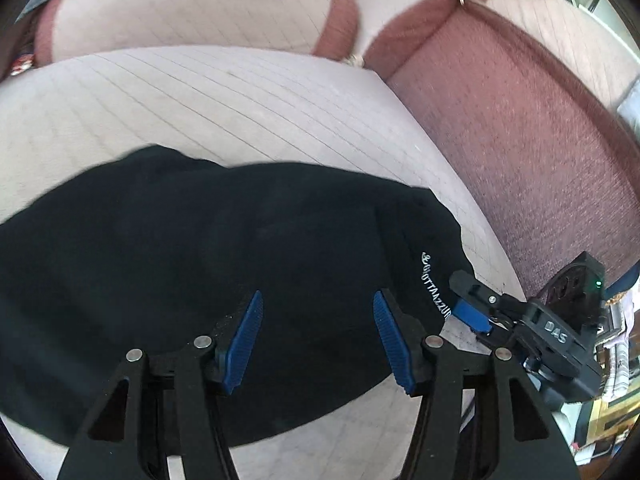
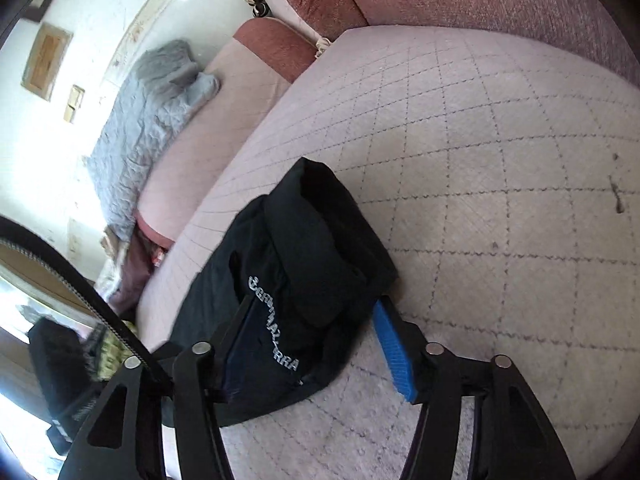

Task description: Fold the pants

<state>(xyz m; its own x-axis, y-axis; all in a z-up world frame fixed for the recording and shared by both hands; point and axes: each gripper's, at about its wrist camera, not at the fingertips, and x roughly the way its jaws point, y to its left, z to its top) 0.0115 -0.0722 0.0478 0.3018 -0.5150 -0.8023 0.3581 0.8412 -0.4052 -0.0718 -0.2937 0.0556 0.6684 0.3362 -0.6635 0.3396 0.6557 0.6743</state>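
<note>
While the black pants (image 1: 208,280) lie bundled on the quilted cushion (image 1: 240,112), both the left gripper (image 1: 318,336) and the right gripper (image 2: 316,344) are held wide open, empty, so a final tidying fold is judged to need a fresh grasp at the near edge.

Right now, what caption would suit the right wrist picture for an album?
Open right claw straddling the edge of folded black pants on a quilted pink couch, grey blanket behind.

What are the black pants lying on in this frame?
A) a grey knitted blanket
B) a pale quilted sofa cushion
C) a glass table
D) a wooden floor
B: the black pants lie bunched on the pale quilted cushion; the grey blanket is apart on another seat.
</note>
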